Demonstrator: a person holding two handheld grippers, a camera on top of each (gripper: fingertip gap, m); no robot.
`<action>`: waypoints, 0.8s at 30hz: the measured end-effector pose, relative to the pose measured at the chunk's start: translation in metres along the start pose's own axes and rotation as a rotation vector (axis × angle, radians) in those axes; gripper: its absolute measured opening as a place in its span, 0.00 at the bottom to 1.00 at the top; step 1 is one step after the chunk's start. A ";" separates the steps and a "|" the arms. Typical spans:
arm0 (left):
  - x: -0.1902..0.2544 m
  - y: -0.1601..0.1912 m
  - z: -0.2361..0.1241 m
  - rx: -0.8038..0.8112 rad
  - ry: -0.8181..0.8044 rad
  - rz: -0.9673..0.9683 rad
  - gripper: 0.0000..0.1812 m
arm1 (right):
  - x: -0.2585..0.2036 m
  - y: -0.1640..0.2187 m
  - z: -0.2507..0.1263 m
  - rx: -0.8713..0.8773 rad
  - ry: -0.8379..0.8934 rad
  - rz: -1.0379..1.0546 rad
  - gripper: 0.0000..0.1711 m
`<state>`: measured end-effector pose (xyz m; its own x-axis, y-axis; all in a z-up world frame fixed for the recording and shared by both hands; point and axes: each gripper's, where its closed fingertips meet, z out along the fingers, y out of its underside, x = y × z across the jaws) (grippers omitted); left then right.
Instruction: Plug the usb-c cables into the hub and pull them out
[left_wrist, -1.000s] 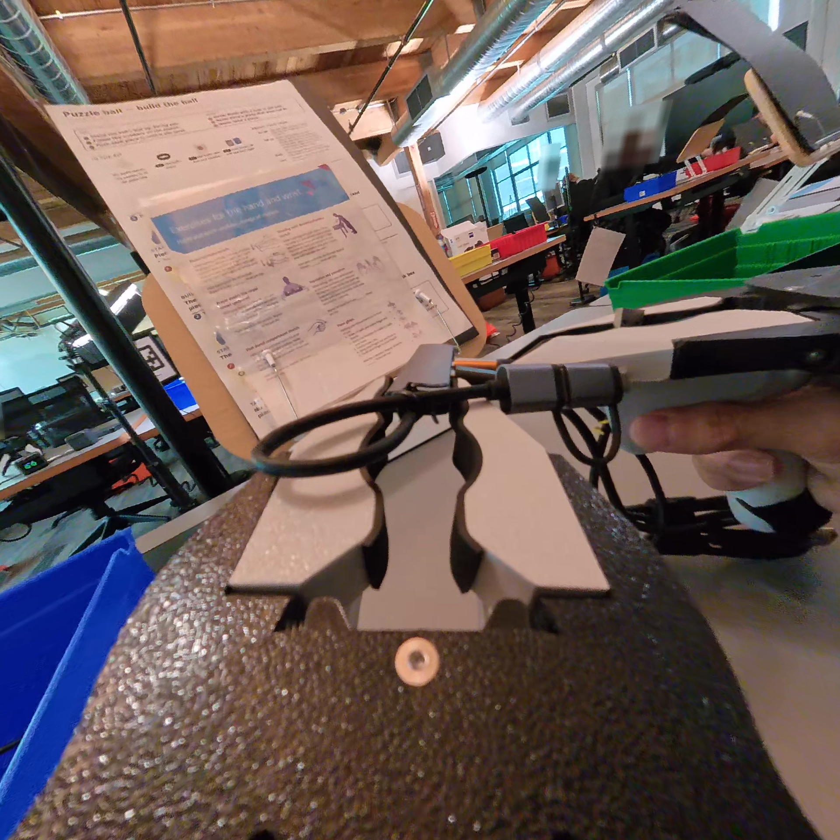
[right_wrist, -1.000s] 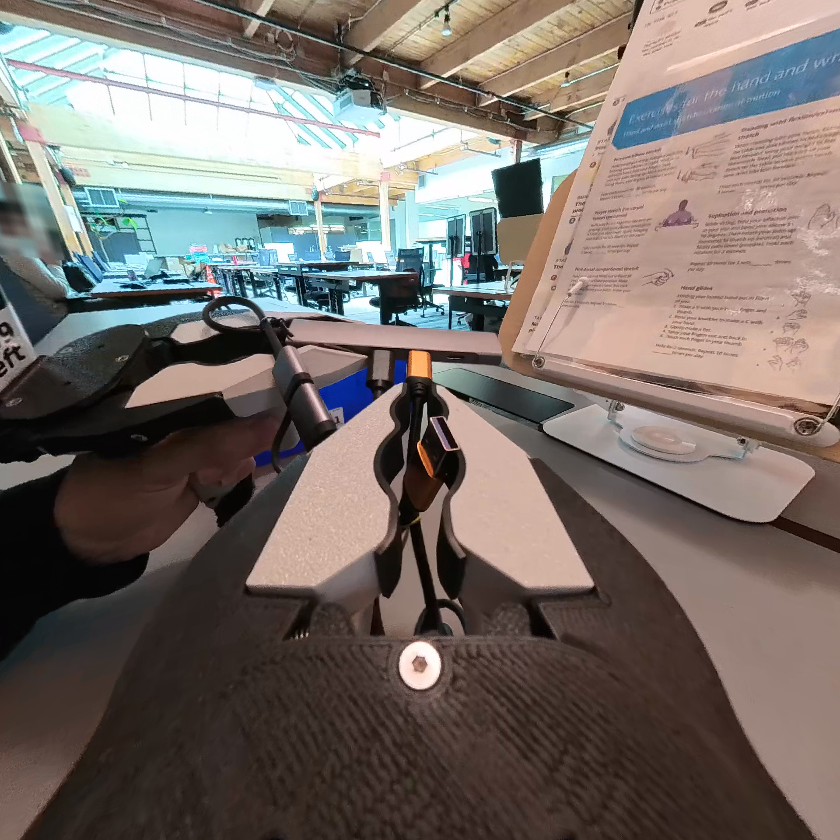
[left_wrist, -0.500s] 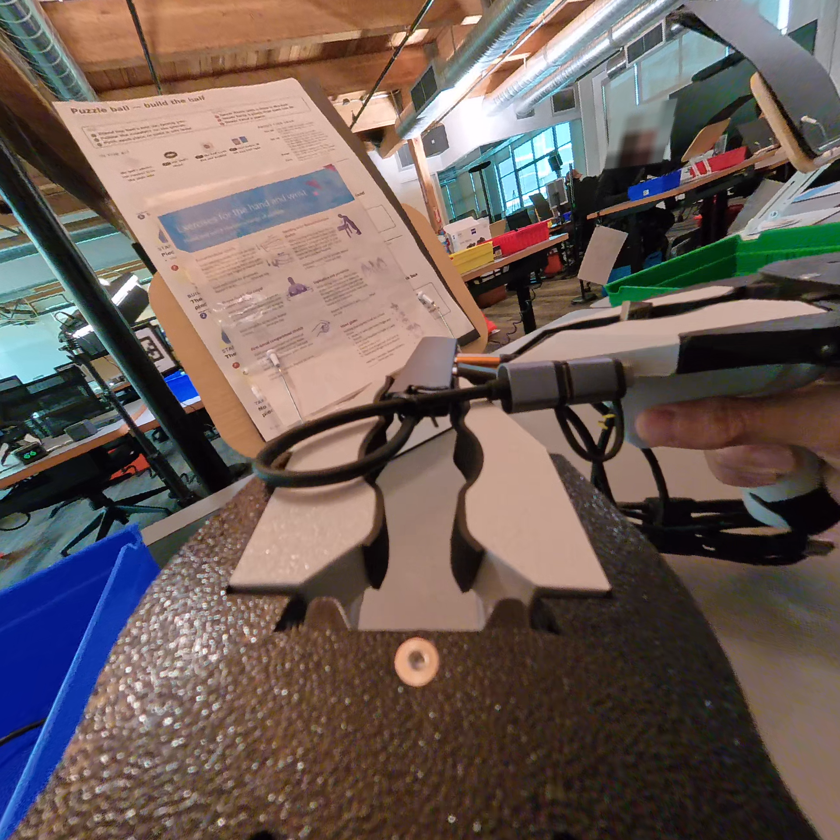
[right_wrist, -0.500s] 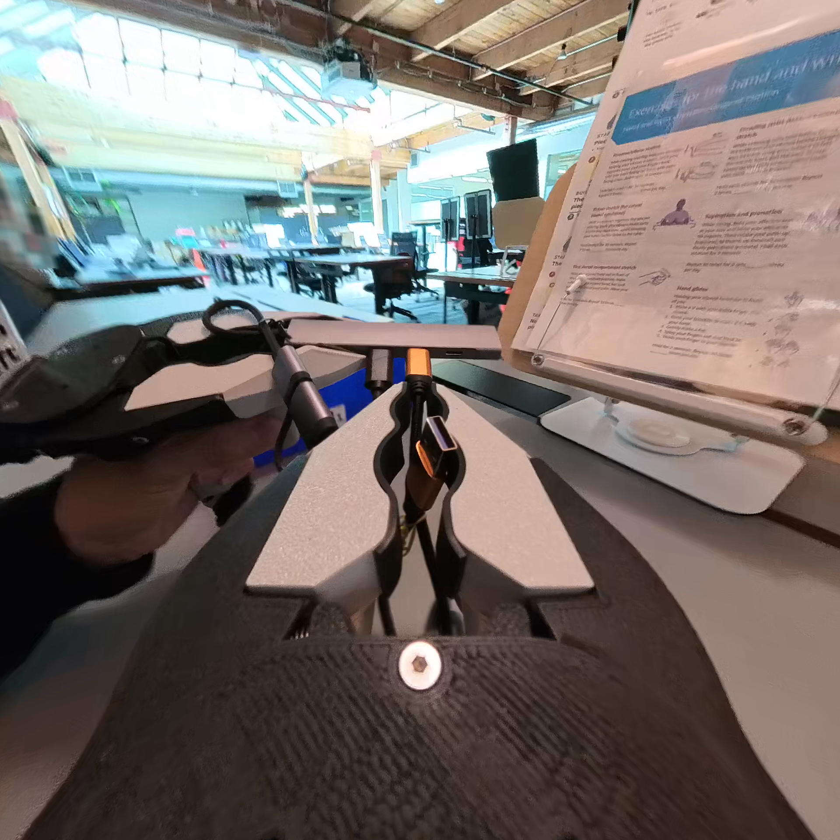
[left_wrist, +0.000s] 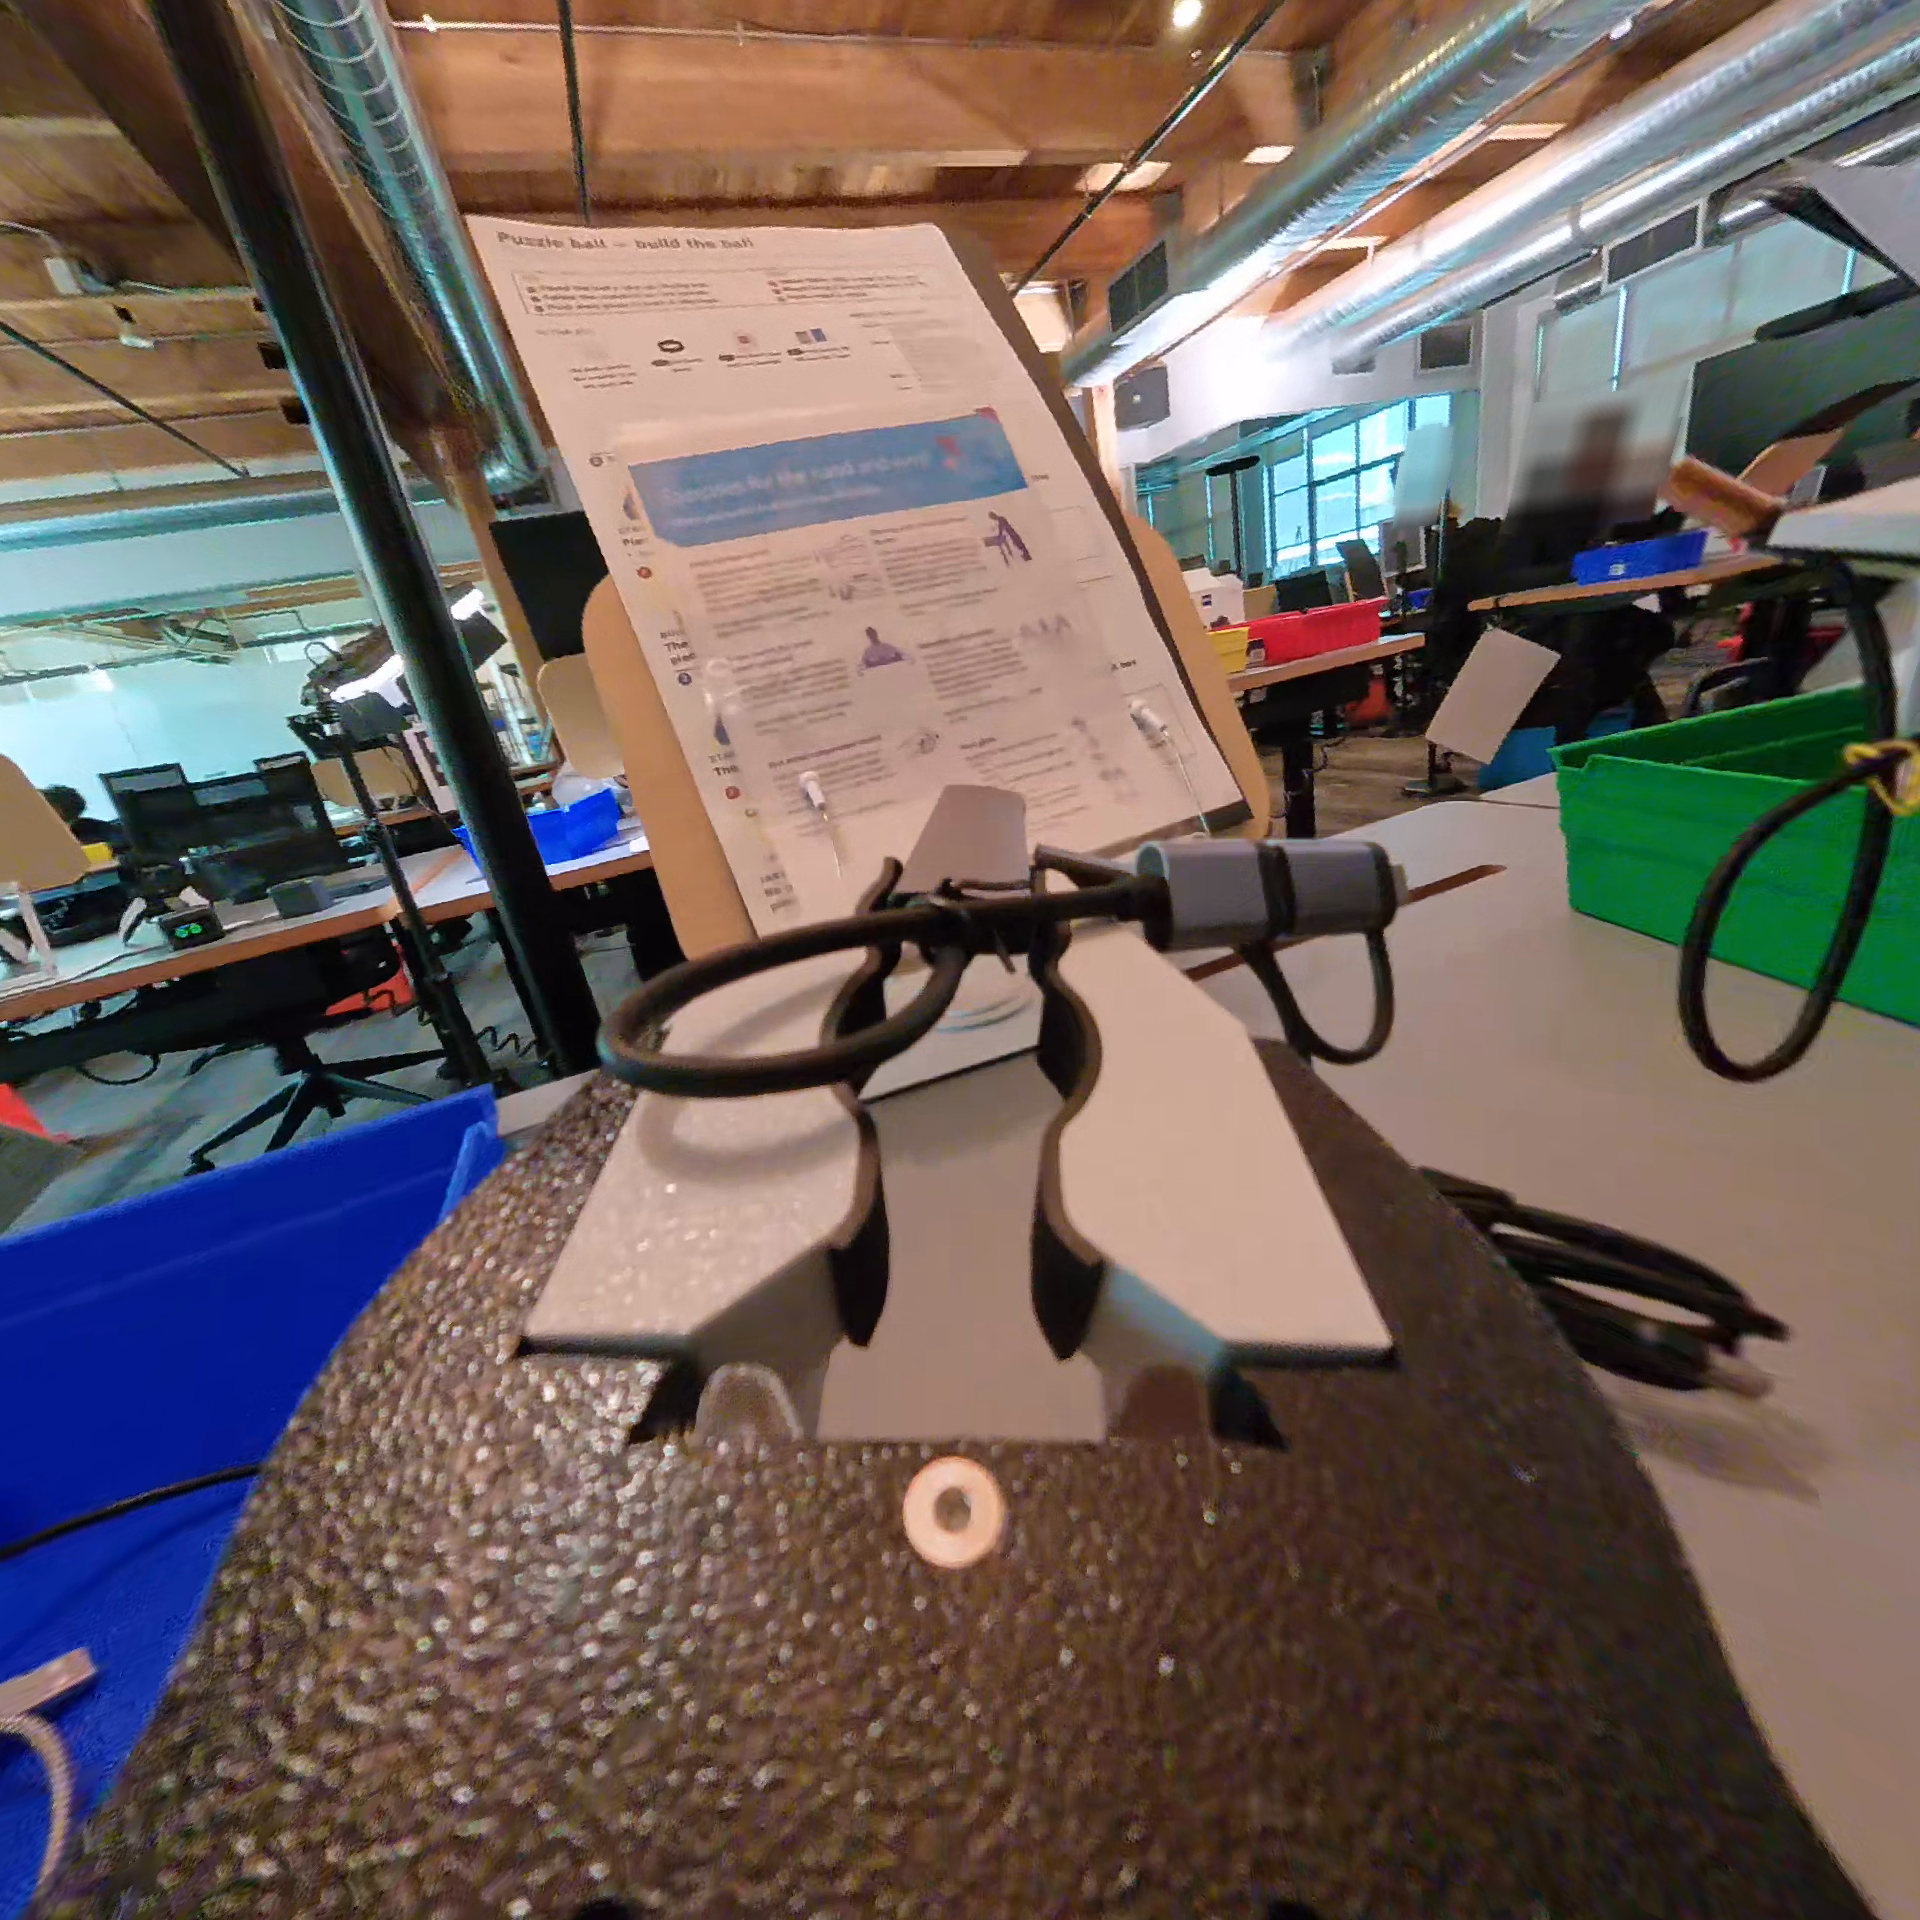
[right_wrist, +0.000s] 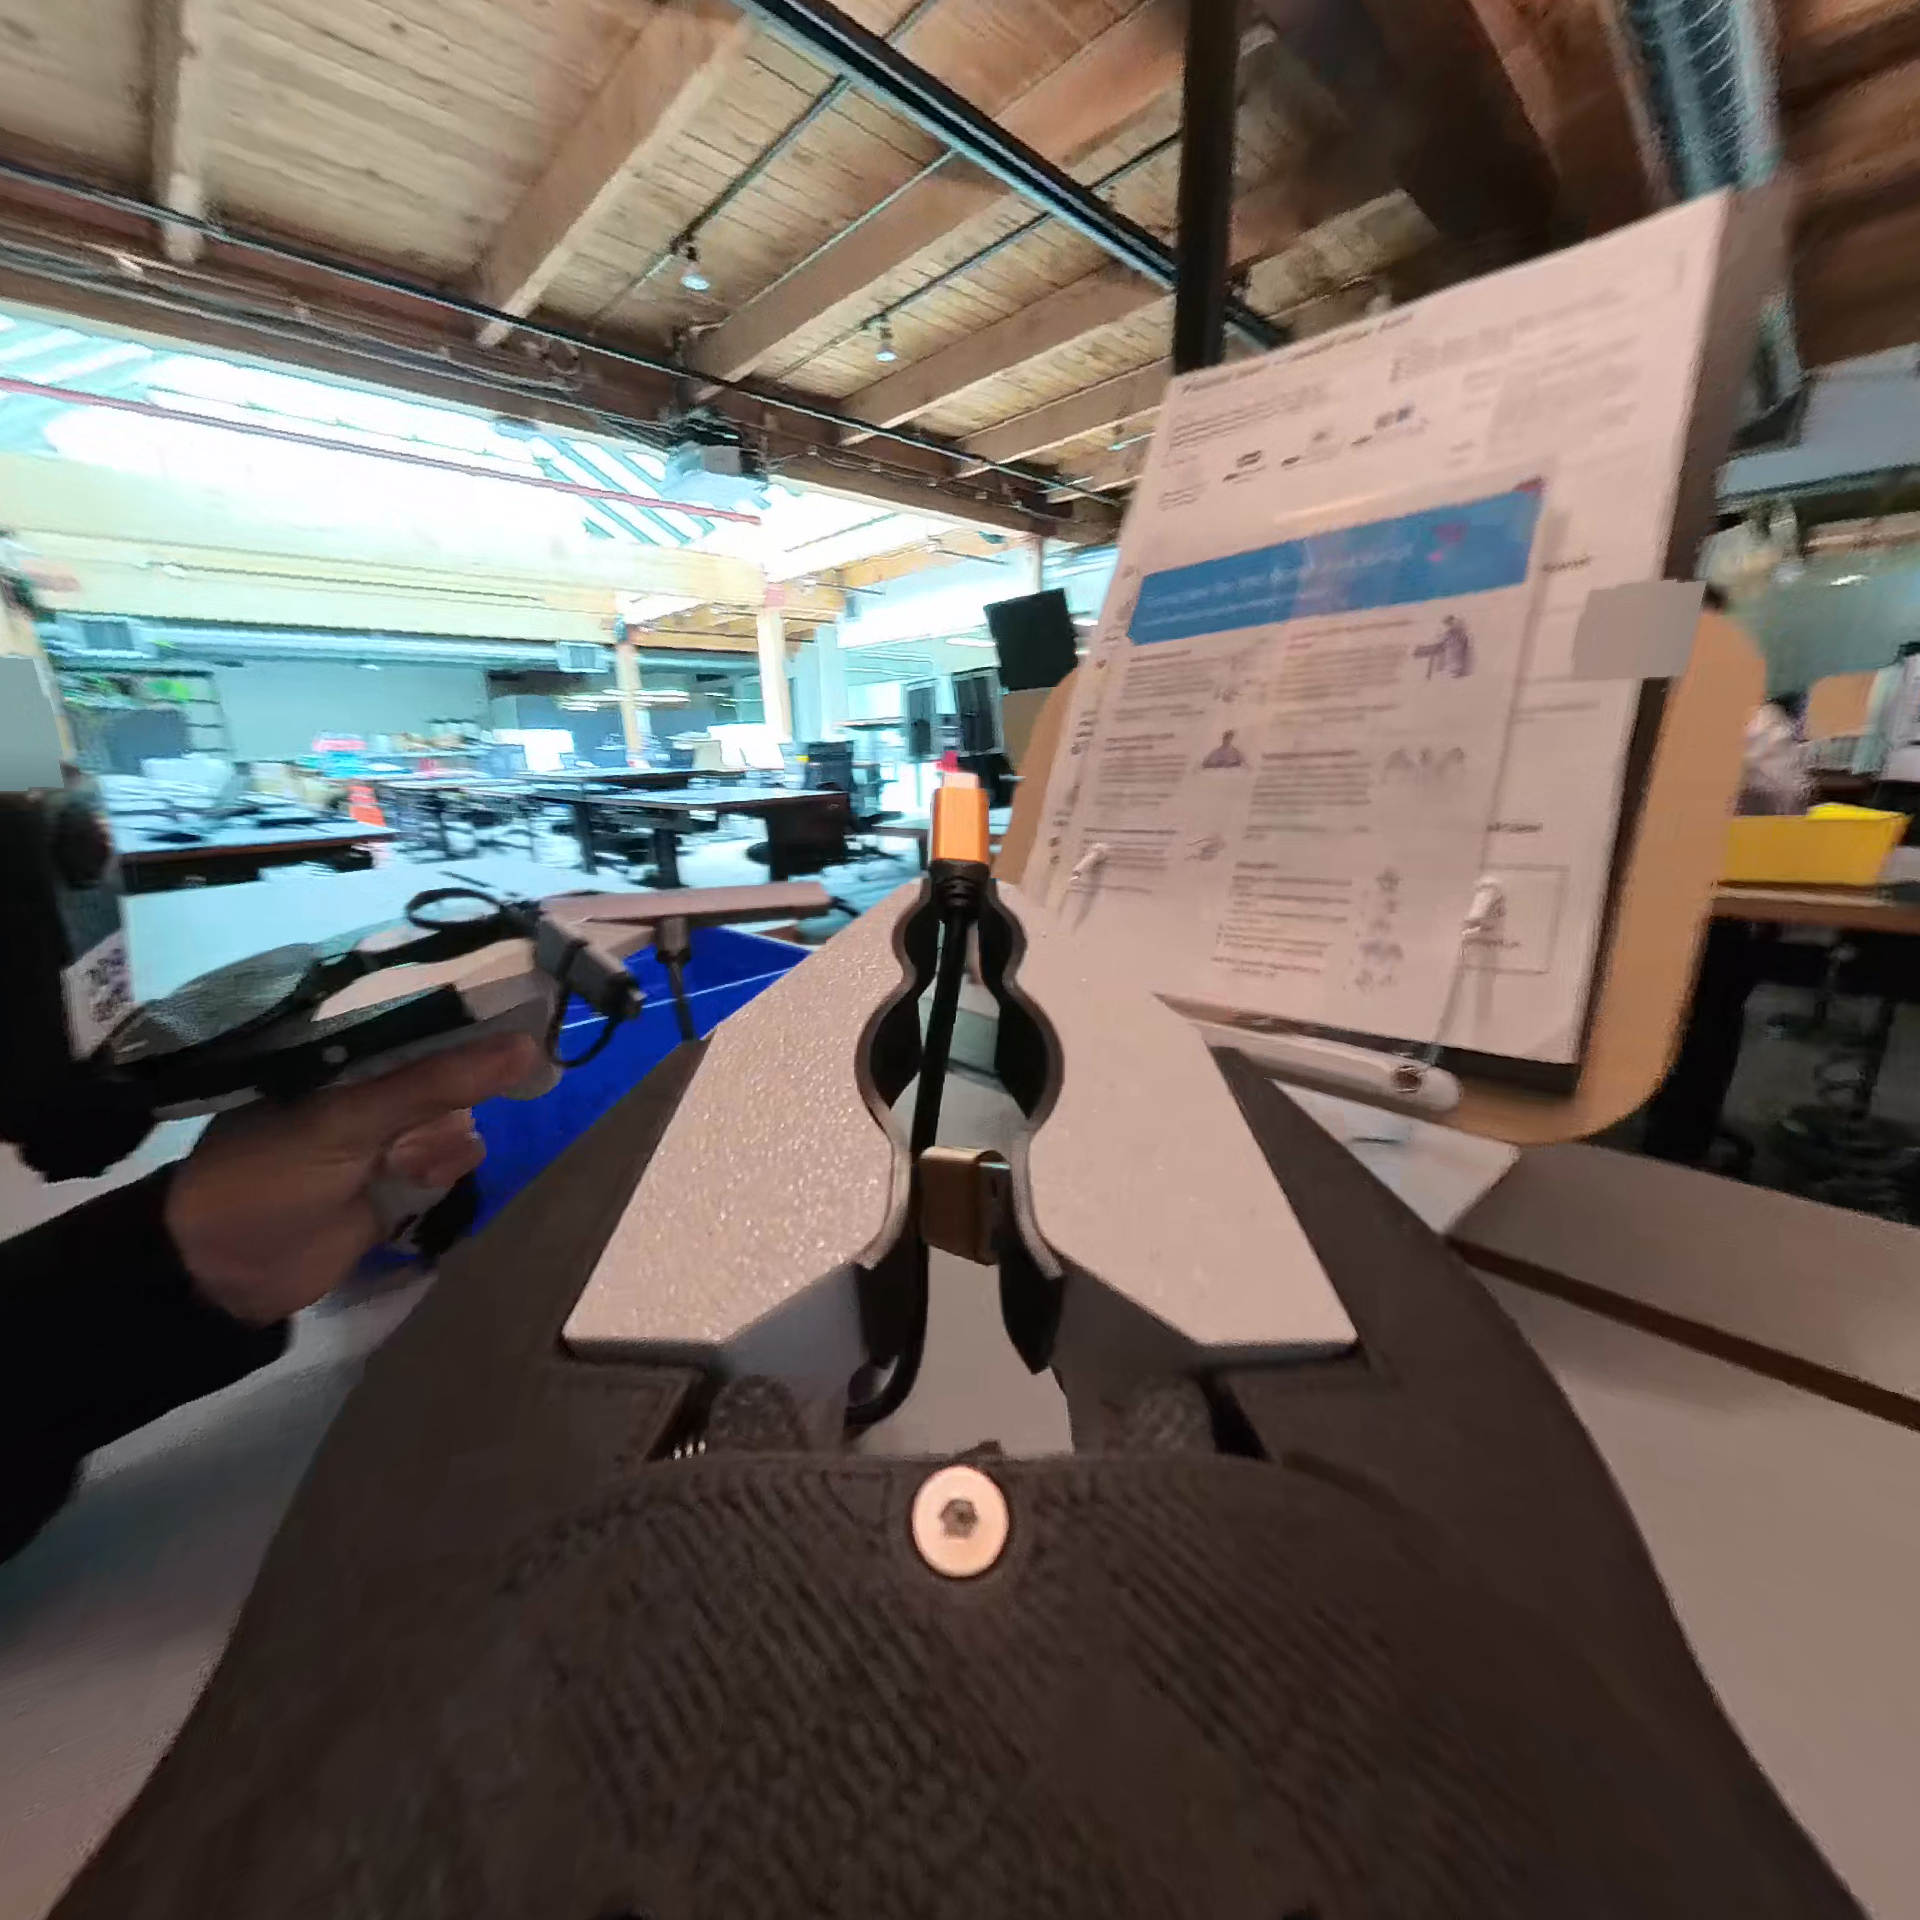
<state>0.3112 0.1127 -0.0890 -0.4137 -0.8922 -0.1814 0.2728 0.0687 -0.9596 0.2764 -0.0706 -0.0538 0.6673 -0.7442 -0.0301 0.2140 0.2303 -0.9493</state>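
My left gripper (left_wrist: 961, 930) is shut on the end of the grey hub (left_wrist: 971, 831) and holds it in the air. The hub's own black lead loops over the fingers and ends in a grey capped plug (left_wrist: 1268, 894). My right gripper (right_wrist: 956, 904) is shut on the black cable of the orange usb-c plug (right_wrist: 958, 826), which sticks out past the fingertips, free of the hub. A second orange connector (right_wrist: 961, 1195) hangs between the fingers. In the right wrist view the hub (right_wrist: 707, 902) is off to the left in the left gripper (right_wrist: 603, 930), with a dark plug (right_wrist: 673, 935) still in its underside.
A document stand (right_wrist: 1351, 748) with printed sheets stands on the grey table (left_wrist: 1558, 1091) behind the hub. A blue bin (left_wrist: 208, 1299) is at the left, a green bin (left_wrist: 1714, 831) at the right. A bundle of black cables (left_wrist: 1610, 1299) lies on the table. About 20 cm separates my left fingertips from my right.
The orange plug has come out of the hub. My right gripper has pulled away to the right with it. My left gripper still holds the hub.
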 end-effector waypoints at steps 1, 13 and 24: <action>0.004 0.002 0.000 -0.002 0.022 -0.005 0.12 | 0.006 -0.008 -0.006 -0.004 0.044 -0.037 0.04; 0.025 0.009 0.005 -0.033 0.119 -0.009 0.12 | 0.173 -0.005 -0.182 -0.815 0.455 -0.522 0.04; 0.026 0.014 0.006 -0.046 0.139 -0.024 0.12 | 0.206 0.043 -0.198 -1.246 0.296 -0.688 0.24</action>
<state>0.3095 0.0879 -0.1059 -0.5365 -0.8239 -0.1827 0.2221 0.0710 -0.9724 0.2811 -0.3381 -0.1627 0.4882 -0.6158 0.6184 -0.4244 -0.7867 -0.4483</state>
